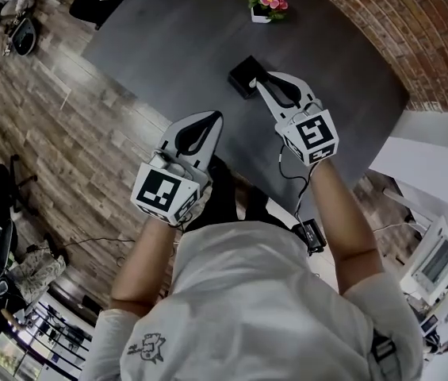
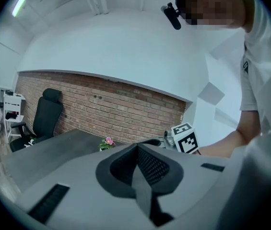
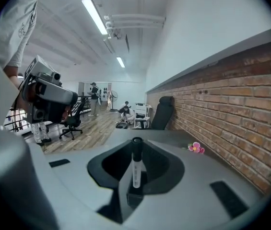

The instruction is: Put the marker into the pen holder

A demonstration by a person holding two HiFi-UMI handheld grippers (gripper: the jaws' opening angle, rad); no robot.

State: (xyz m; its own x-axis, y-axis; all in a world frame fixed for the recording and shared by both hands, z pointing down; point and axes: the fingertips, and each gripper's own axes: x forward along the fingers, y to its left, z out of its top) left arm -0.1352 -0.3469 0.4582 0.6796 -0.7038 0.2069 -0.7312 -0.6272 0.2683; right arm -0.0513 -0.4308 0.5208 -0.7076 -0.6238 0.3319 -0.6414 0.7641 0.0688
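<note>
Marker [image 3: 135,169] sits pinched between the jaws of the right gripper [image 1: 269,78], which are drawn in narrow on its barrel; in the right gripper view its long axis runs straight up and down, along the seam where the two jaws meet; the black cap end points upward and stands just proud of the jaw tips; the white barrel runs down from the cap, and its lower end is lost behind the dark throat of the jaws; a thin line of dark print runs lengthwise down the barrel, too small to read.

From the head view the right gripper reaches out over the dark grey table [image 1: 168,38], its tips just beside the black pen holder [image 1: 243,76]; whether they touch it cannot be told, and the marker itself does not show from there; the pen holder stands near the middle of the table, well apart from a small white pot of pink flowers [image 1: 268,6] at the far edge, close to the brick wall [image 1: 366,22].

Left gripper [image 1: 216,117] hangs back at the near edge of the table, well apart from the pen holder; its own view shows the jaws pressed together with nothing between them.
</note>
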